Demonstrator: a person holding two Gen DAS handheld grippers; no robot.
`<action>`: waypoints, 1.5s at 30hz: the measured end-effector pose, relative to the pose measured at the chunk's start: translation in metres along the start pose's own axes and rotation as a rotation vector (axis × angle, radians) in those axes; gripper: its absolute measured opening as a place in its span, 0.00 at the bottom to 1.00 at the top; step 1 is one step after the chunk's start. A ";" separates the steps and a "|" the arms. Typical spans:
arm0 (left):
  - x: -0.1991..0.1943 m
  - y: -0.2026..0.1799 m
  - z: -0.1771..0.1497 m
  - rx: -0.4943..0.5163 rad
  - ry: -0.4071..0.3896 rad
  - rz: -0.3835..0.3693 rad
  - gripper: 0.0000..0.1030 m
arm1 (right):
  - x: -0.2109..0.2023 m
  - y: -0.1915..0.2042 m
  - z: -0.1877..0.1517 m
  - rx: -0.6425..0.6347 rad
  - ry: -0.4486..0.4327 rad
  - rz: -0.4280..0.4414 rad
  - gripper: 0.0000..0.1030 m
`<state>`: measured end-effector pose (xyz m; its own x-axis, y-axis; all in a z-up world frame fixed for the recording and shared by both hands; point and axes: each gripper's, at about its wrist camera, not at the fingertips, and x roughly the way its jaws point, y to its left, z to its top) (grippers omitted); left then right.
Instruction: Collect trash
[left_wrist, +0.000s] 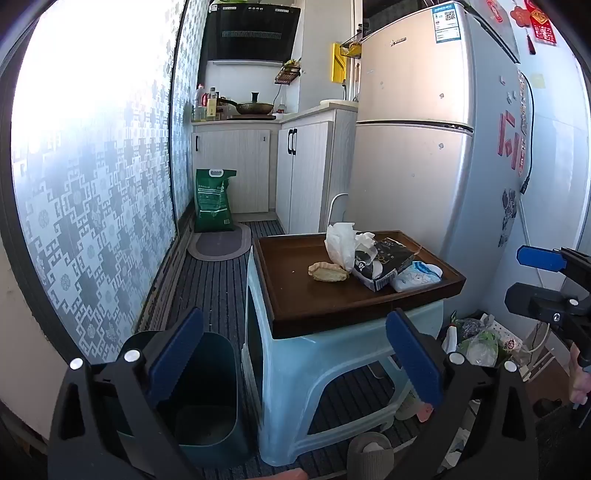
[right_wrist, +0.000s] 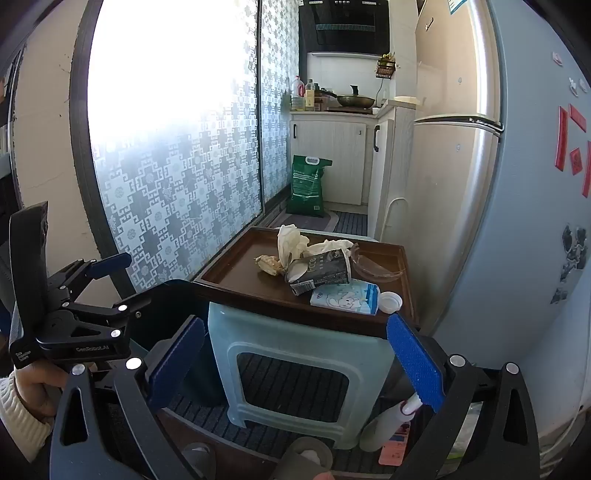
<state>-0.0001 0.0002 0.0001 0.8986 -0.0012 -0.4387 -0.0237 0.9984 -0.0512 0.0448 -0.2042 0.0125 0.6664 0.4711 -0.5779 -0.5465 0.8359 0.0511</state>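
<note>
Nearest the cameras, the left gripper (left_wrist: 295, 360) and the right gripper (right_wrist: 295, 363) are both hanging with jaws spread wide and nothing between them. Just below and to the left of the left gripper, a dark green bin (left_wrist: 207, 398) is standing on the floor, beside the pale blue stool (left_wrist: 332, 354). The stool is carrying a brown tray (right_wrist: 229, 269), which is sitting beyond and above both grippers, apart from them. On the tray, 1 tissue pack (right_wrist: 345, 297) is lying nearest, with a white cap (right_wrist: 390, 302) beside it. Behind it a black carton (right_wrist: 321, 273) is lying on its side, then a pastry shell (right_wrist: 269, 265) and crumpled white paper (right_wrist: 291, 240) farther back.
</note>
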 end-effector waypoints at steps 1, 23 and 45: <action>0.000 0.000 0.000 0.002 0.001 0.000 0.97 | 0.000 0.000 0.000 0.001 0.000 0.000 0.97; 0.002 0.003 -0.005 -0.005 0.003 0.001 0.97 | 0.001 -0.001 -0.001 0.004 0.004 0.004 0.97; 0.003 0.002 -0.006 -0.005 0.008 0.001 0.97 | 0.001 -0.001 -0.002 0.003 0.007 0.005 0.97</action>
<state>-0.0001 0.0015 -0.0062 0.8951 -0.0008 -0.4459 -0.0266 0.9981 -0.0553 0.0453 -0.2046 0.0103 0.6606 0.4731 -0.5829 -0.5480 0.8346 0.0564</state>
